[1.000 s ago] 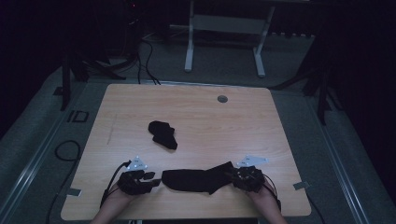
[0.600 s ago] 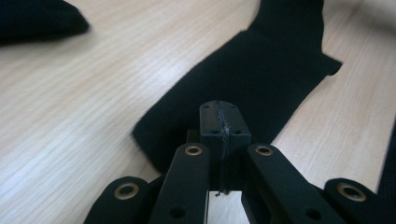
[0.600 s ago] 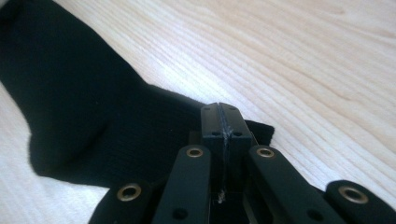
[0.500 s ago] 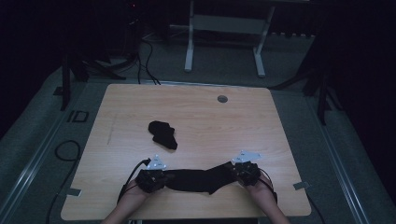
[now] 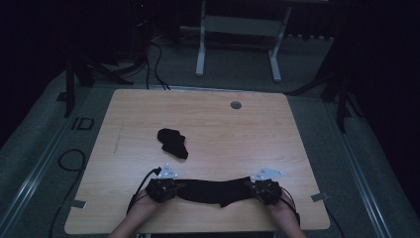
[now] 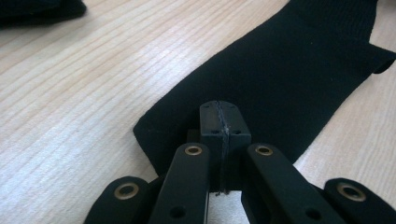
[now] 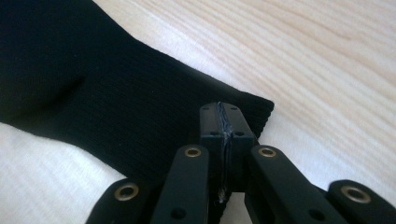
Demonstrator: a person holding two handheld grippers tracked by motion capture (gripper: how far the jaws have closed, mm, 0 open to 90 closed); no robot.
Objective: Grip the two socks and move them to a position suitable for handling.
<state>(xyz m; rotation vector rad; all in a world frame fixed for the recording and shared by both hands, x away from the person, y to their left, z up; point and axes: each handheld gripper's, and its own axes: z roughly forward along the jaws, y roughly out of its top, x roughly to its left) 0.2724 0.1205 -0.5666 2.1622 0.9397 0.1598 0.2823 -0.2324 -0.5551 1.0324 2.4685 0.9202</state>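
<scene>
Both sets of tongs have just been closing, and the left hand has slid inward along the near edge of the tabletop [image 5: 297, 129] to meet the end of the long black sock [image 5: 213, 191], where a second ago it sat a little farther out. Left tongs [image 6: 223, 122] now stand fully shut with the sock's blunt end pinched between the pads, the jaws meeting in a thin seam over the dark knit. Right tongs [image 7: 226, 125] are likewise clamped tight on the opposite end, at what looks like the ribbed cuff corner. With each end gripped, the sock appears ready to be lifted, stretched flat or folded, so the grasping step looks complete and the handling proper not yet begun

From above, the left tongs [image 5: 171, 187] and right tongs [image 5: 256, 187] sit at the two ends of the sock, which lies flat near the front edge, its long axis running side to side across the tabletop, roughly parallel to that edge, with a small bulge at the heel on the near side

Farther back, well apart and left of centre, a second black sock [image 5: 173, 142] lies crumpled and untouched. Beyond it, near the far edge, sits a small round grommet [image 5: 236, 104]
</scene>
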